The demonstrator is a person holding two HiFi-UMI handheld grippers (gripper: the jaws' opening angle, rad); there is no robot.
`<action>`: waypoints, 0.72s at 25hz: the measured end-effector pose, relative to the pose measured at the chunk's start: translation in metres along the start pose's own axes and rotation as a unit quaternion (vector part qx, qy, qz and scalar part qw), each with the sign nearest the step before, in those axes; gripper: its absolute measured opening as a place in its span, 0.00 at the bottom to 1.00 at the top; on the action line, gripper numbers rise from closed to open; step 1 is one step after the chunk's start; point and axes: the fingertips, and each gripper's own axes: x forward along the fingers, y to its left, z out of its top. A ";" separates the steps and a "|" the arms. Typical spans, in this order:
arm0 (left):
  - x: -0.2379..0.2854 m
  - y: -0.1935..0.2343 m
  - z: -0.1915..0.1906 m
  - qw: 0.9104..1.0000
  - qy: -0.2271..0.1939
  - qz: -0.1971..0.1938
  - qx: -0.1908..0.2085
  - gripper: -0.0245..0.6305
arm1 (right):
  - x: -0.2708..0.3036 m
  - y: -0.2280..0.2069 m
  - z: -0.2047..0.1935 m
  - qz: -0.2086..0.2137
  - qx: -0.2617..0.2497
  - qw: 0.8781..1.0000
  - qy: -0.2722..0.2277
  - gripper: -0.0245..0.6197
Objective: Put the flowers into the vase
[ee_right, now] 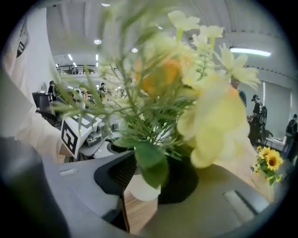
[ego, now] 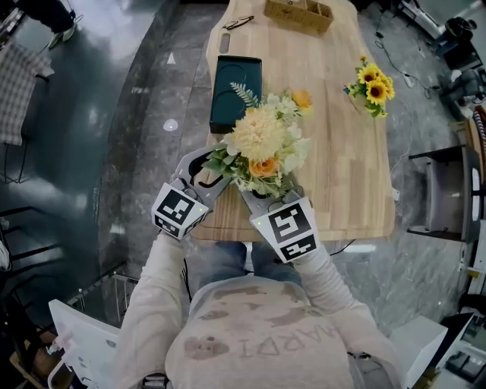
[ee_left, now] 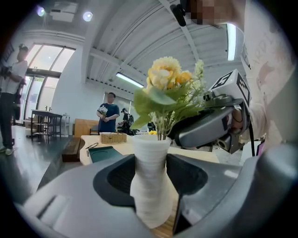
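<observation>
White vase (ee_left: 150, 186) holding flowers (ego: 262, 140), at desk (ego: 342, 152) near edge, clamped by left gripper (ego: 213, 169); right gripper (ee_right: 149, 180) spread wide, gripping nothing.

Head view: vase (ee_left: 150, 181) hidden under flowers (ego: 266, 144); basket (ego: 298, 11) at far end of table (ego: 342, 152) cut off by frame edge. Right gripper view: flowers blurred, masking most of vase.

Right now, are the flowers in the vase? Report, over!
Left gripper shut on vase. Right gripper open around its neck. Flowers in vase. Nothing in the way.
</observation>
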 end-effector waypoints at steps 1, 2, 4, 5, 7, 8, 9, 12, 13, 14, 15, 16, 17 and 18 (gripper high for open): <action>0.000 0.000 0.000 1.000 0.000 0.001 0.000 0.36 | -0.002 0.002 -0.004 0.000 -0.016 1.000 0.015 0.29; 0.001 0.000 0.000 1.000 0.000 0.002 0.000 0.36 | -0.004 0.005 -0.006 -0.003 -0.034 0.999 0.026 0.28; 0.001 -0.001 0.000 1.000 -0.001 0.004 -0.001 0.36 | -0.007 0.009 -0.010 -0.002 -0.062 0.997 0.038 0.28; 0.001 -0.001 0.000 1.000 -0.002 0.005 -0.001 0.36 | -0.007 0.012 -0.011 0.004 -0.067 0.997 0.039 0.28; 0.001 -0.001 0.000 1.000 -0.002 0.005 -0.002 0.36 | -0.008 0.017 -0.013 0.023 -0.052 0.998 0.032 0.28; 0.001 -0.001 0.000 1.000 -0.002 0.005 -0.003 0.36 | -0.009 0.019 -0.013 0.032 -0.039 0.998 0.027 0.27; 0.000 -0.001 0.000 1.000 -0.003 0.005 -0.004 0.36 | -0.010 0.020 -0.014 0.039 -0.025 0.999 0.023 0.27; -0.005 -0.002 0.001 1.000 -0.008 0.001 -0.012 0.36 | -0.013 0.021 -0.017 0.052 0.008 0.999 0.013 0.25; -0.007 -0.004 0.001 1.000 -0.010 -0.002 -0.017 0.36 | -0.014 0.022 -0.018 0.054 0.016 0.998 0.012 0.25; -0.010 -0.005 0.001 1.000 -0.013 -0.004 -0.022 0.36 | -0.016 0.022 -0.019 0.056 0.022 0.998 0.011 0.24; -0.013 -0.006 0.002 0.999 -0.015 -0.006 -0.027 0.36 | -0.017 0.022 -0.020 0.056 0.027 0.998 0.009 0.24; -0.017 -0.007 0.002 0.999 -0.016 -0.008 -0.031 0.36 | -0.018 0.023 -0.020 0.057 0.030 0.998 0.008 0.24; -0.020 -0.009 0.001 0.999 -0.017 -0.010 -0.034 0.36 | -0.019 0.023 -0.021 0.058 0.033 0.998 0.006 0.23; -0.024 -0.010 0.001 0.999 -0.017 -0.012 -0.036 0.36 | -0.021 0.023 -0.021 0.058 0.035 0.998 0.005 0.23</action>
